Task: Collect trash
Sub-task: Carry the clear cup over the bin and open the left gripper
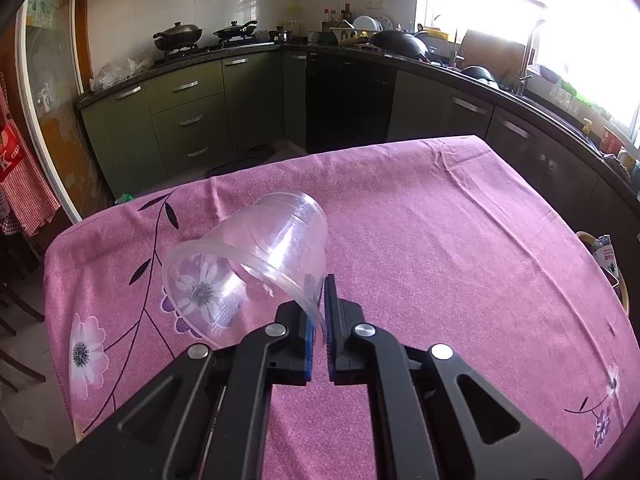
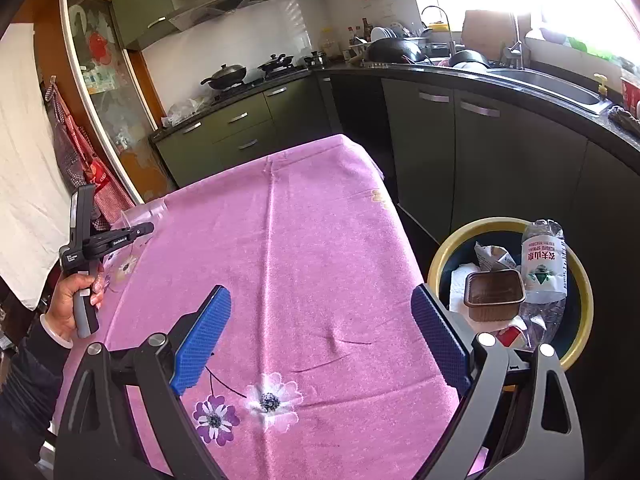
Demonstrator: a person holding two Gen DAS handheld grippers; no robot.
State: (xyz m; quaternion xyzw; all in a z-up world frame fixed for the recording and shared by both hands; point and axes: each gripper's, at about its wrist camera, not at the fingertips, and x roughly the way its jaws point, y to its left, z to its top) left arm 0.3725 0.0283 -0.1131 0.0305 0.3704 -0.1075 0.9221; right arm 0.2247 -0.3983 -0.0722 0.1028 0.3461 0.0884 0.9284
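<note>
**Left fingers pinch the cup rim; the bin waits on the far right side**

The left gripper (image 1: 320, 320) is closed on the clear plastic cup (image 1: 248, 264). Its two blue fingers (image 1: 330, 312) pinch the thin rim wall of the cup between them, at the edge of the mouth. The cup lies tilted on its side over the pink tablecloth (image 1: 440, 240): the open mouth is turned toward the camera and to the left, and the closed bottom points away, toward the far edge of the tabletop. So the long axis of the cup runs up and away from the fingers, a little to the left, and most of the cup body hangs to the left of the grip point. I cannot tell if the cup touches the cloth or is already lifted.

The right gripper (image 2: 320, 336) is open, with its fingers wide apart and nothing between them. It hovers over the right part of the tabletop.

The trash bin (image 2: 440, 264) with the yellow rim stands beside the right edge of the table, just near the right gripper. It already holds a crushed water bottle (image 2: 544, 264), a brown tray (image 2: 495, 294) and some paper.

The left hand (image 2: 74, 300) is at the far left side, well apart from the bin. In my judgement the cup must travel across the whole tabletop to the right, and the pinch on the thin rim may slip or bend the wall.
</note>
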